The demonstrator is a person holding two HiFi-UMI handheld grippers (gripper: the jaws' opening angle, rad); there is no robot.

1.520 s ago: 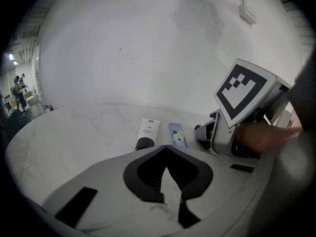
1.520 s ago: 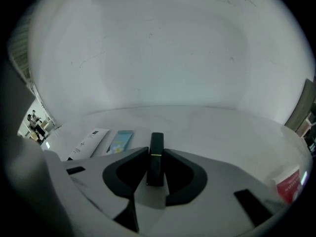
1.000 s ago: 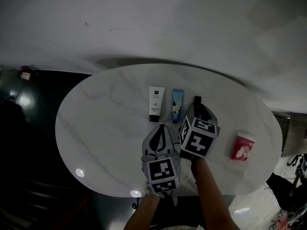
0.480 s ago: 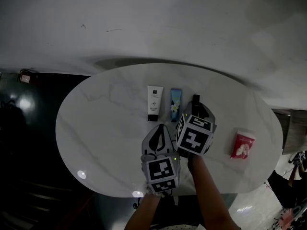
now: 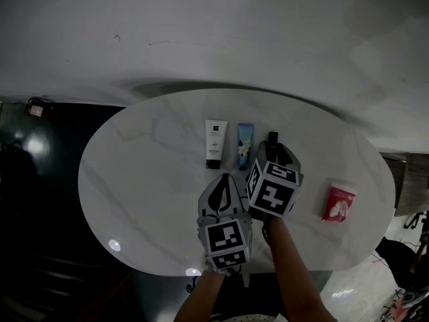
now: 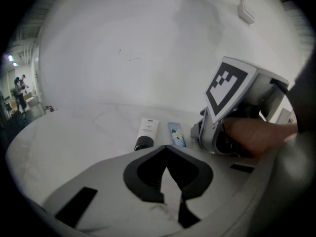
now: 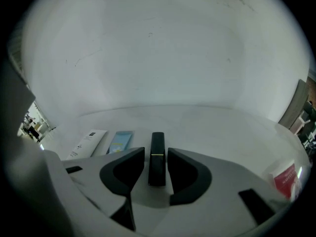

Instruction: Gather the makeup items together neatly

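Observation:
Three makeup items lie side by side at the table's far middle: a white tube (image 5: 214,144), a blue tube (image 5: 245,146) and a black lipstick (image 5: 273,139). My right gripper (image 5: 276,151) points down over the lipstick (image 7: 157,157), which lies flat on the table between the jaws. Those jaws have just been opening, and a thin gap shows on each side of the lipstick. My left gripper (image 5: 224,181) hovers nearer the front edge, left of the right one, shut with nothing in it (image 6: 167,154). A red packet (image 5: 339,203) lies apart at the right.
The table (image 5: 147,159) is an oval of white marble against a pale wall. Its left half is bare. Dark floor lies beyond its left edge. In the left gripper view the right gripper's marker cube (image 6: 228,90) stands close on the right.
The right gripper has edged slightly left and stays over the black lipstick. The left gripper and the items on the table have not moved.

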